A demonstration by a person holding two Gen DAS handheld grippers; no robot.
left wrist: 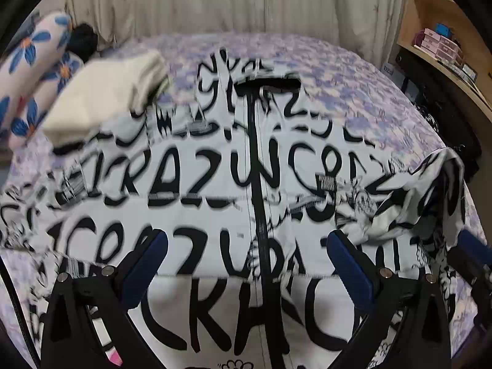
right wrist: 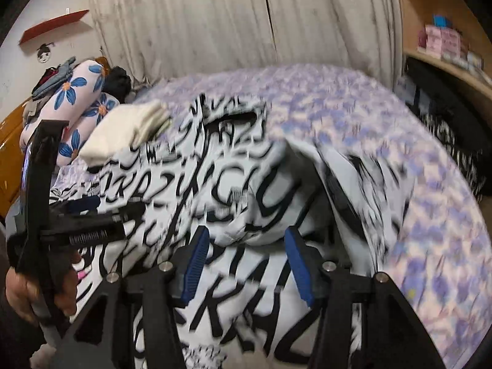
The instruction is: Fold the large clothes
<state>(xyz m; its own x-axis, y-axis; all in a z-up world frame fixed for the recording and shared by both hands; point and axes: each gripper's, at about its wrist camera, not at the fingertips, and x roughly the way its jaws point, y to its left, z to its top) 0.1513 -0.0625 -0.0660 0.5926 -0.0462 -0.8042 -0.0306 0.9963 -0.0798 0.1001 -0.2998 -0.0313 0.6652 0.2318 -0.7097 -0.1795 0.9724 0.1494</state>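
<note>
White-black shirt (left wrist: 215,184) under both tools

White garment (left wrist: 215,184) with black lettering spread flat on bed; right side folded inward, rumpled.

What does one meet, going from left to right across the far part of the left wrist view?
Flowered pillow → black bundle → folded cream cloth → black neck opening of the printed garment → wooden shelf with pink boxes.
</note>
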